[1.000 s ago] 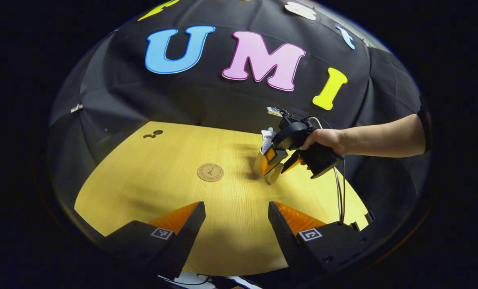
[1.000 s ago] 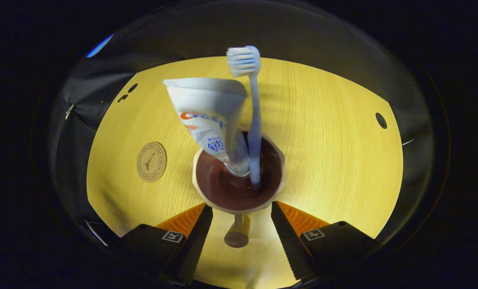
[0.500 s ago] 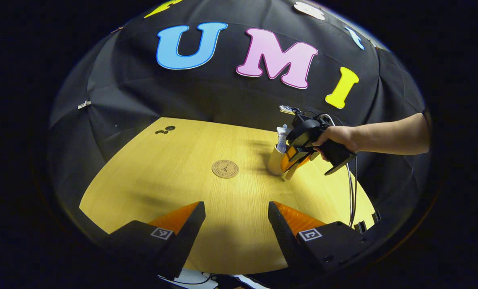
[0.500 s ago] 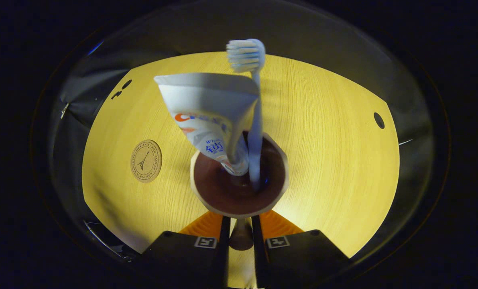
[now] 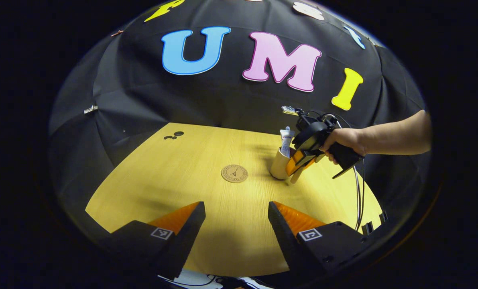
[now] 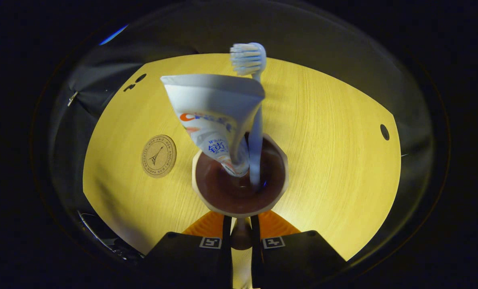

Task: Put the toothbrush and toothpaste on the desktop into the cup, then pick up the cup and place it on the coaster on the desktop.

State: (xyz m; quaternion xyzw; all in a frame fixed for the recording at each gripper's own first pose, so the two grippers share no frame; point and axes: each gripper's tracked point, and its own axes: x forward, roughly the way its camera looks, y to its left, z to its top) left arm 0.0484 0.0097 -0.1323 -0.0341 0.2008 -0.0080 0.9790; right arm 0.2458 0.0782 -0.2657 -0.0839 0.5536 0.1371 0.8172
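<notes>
A beige cup (image 6: 222, 192) with a brown inside stands close in the right gripper view. A white toothpaste tube (image 6: 214, 116) and a pale toothbrush (image 6: 247, 59) stick up out of it. My right gripper (image 6: 241, 220) is shut on the cup's handle (image 6: 241, 239). The round cork coaster (image 6: 159, 155) lies left of the cup. In the left gripper view, the cup (image 5: 279, 165) with the toothpaste (image 5: 286, 141) sits just right of the coaster (image 5: 234, 174), and a hand (image 5: 343, 138) holds the right gripper (image 5: 299, 164) at it. My left gripper (image 5: 235, 210) hangs open over the near table.
The yellow wooden table (image 5: 162, 180) has small dark holes at its far left (image 5: 174, 135) and on its right side (image 6: 384, 131). A cable (image 5: 359, 200) hangs from the right gripper down past the table's right edge.
The right gripper closed on the cup's handle and has stayed shut. In the right gripper view, the coaster has drifted a little nearer to the cup. The left gripper stays open.
</notes>
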